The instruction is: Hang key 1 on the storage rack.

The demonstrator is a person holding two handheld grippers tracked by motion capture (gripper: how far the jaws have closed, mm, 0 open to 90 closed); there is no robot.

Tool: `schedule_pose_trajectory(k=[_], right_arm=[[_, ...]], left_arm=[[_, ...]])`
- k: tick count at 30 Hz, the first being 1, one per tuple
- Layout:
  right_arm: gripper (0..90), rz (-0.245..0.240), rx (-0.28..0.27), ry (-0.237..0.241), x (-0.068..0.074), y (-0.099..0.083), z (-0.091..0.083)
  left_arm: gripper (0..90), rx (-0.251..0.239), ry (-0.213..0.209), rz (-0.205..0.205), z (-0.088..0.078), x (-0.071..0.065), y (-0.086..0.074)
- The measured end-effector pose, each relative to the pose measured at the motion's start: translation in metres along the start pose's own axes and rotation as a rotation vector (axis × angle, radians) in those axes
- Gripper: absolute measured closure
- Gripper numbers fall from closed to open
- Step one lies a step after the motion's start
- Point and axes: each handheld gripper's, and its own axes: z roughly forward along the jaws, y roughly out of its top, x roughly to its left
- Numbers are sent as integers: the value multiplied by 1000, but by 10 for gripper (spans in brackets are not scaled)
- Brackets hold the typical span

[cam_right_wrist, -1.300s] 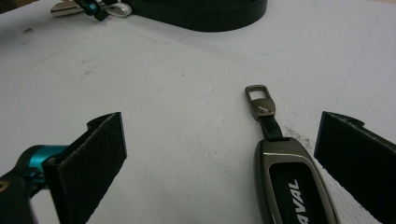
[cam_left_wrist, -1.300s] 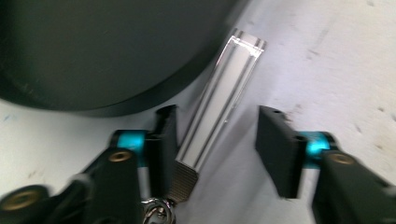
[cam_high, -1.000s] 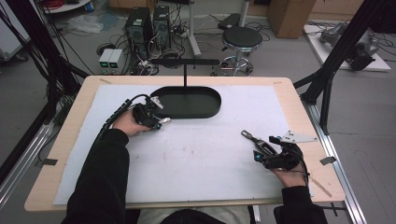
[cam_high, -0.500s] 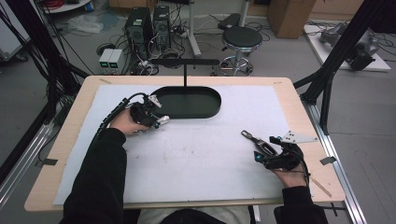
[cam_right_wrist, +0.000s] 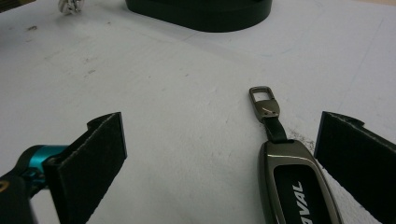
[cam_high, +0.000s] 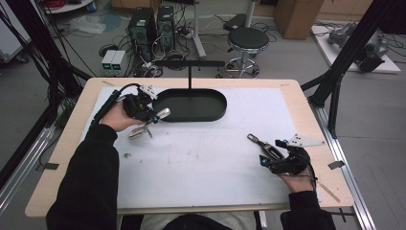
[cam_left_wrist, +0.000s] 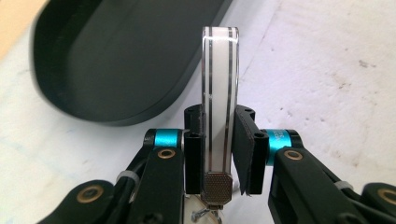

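A person sat at a pale wooden table (cam_high: 306, 103) covered by a white mat (cam_high: 206, 158), both forearms in black sleeves reaching in from the near edge.

On the left, the left gripper (cam_high: 152, 117) was held above the mat, just beside the left end of a black oval tray (cam_high: 191, 111). Its fingers (cam_left_wrist: 245, 149) were closed on a flat white key fob (cam_left_wrist: 219, 107) edged with thin silver lines. In the left gripper view the fob stood edge-on between the two pads, its top rising past them and a small textured metal cap at its near end. In the high view the fob pointed toward the tray, and a second shiny metal piece (cam_high: 138, 132) hung below the gripper, over the mat. The tray sat at the far middle of the table, with a thin black T-shaped stand (cam_high: 190, 64) rising behind it.

On the right, the right gripper (cam_high: 264, 149) lay low near the table's right edge, a grey three-cornered plate (cam_high: 300, 141) on top of it. Its fingers (cam_right_wrist: 95, 156) stood wide apart, pressing on nothing. Between them, nearer the right finger, a dark metal car key case (cam_right_wrist: 292, 186) lay flat on the mat, bearing white letters on a black panel. A short strap and a small square clasp (cam_right_wrist: 264, 103) extended from it toward the tray.
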Motion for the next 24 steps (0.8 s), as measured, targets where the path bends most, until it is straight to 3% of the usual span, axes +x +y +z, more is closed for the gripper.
schedule_pose_trajectory(k=[7,24], right_arm=[[15,-3,3,1,-1,0,0],[15,-3,0,1,-1,-1,0]], left_arm=[[752,-25,31,5,-21,1,11],[754,-57,74,35,-45,9,43]])
